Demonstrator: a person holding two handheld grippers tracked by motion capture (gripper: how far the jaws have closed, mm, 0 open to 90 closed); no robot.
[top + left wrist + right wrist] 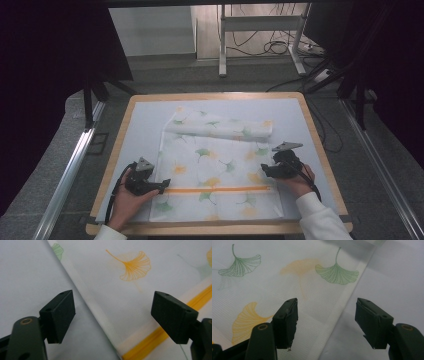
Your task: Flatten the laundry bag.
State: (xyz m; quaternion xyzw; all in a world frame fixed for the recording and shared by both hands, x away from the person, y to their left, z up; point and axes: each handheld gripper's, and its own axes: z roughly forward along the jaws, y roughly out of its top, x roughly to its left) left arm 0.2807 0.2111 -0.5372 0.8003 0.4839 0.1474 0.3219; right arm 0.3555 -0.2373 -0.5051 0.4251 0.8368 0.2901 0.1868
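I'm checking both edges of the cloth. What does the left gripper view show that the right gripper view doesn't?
Left gripper view: the cloth's orange stripe and one orange leaf, with the left gripper open astride the cloth's edge. Right gripper view: two green leaves, with the right gripper open astride the opposite edge. Both: white leaf-print cloth lying on the pale table cover.

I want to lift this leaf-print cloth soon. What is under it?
The leaf-print cloth lies flat on the pale blue mat, which shows around it. Its far edge is folded back over itself. Whatever lies beneath the fabric is covered.
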